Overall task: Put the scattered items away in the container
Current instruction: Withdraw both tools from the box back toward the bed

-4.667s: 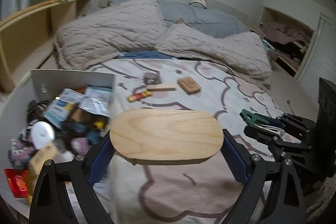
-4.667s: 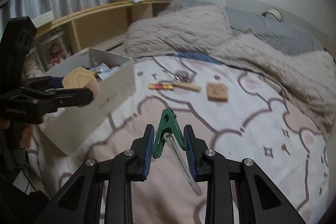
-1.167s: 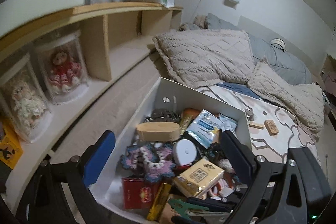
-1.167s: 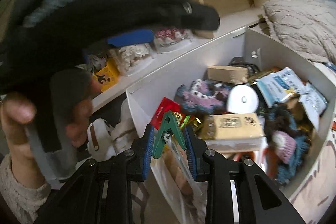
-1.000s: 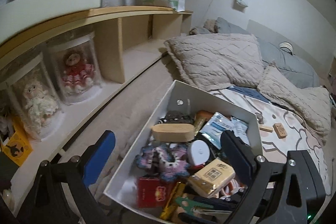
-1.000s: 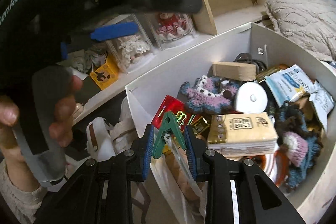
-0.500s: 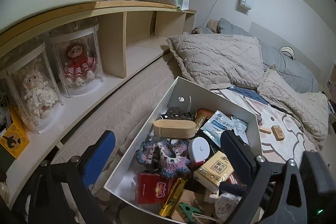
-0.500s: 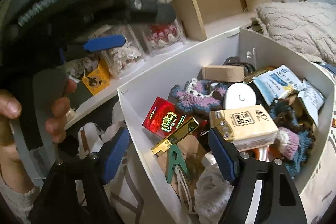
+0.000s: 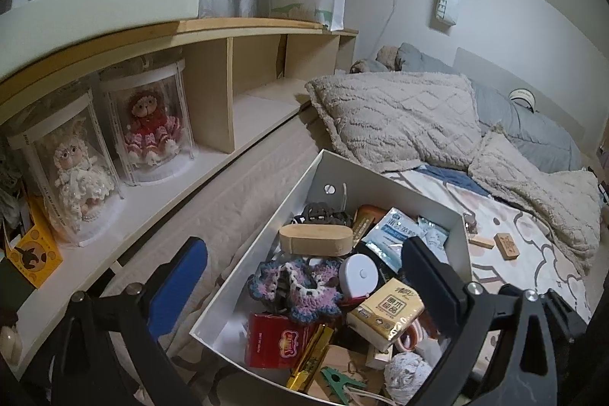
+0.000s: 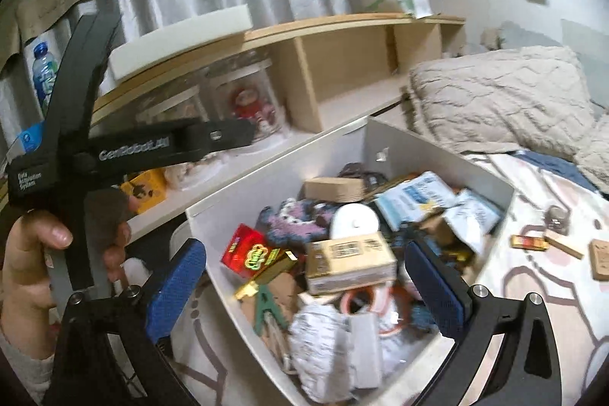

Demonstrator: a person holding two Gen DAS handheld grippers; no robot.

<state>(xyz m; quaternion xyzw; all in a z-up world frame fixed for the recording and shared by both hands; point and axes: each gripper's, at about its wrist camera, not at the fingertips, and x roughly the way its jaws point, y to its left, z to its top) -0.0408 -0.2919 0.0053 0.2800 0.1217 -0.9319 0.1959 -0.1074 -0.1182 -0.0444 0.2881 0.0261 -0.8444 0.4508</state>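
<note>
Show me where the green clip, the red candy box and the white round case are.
green clip point(image 10: 266, 307), right wrist view, its body.
red candy box point(image 10: 249, 252), right wrist view, printed top.
white round case point(image 9: 359, 273), left wrist view, lid centre.

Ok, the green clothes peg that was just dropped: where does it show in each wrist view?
Left wrist: the green clothes peg lies at the bottom edge of the picture, in the near end of the white box, beside the gold bar.
Right wrist: the peg lies low and centre-left, between the opening jaws, untouched.
Shared landmark: the red packet.
</note>
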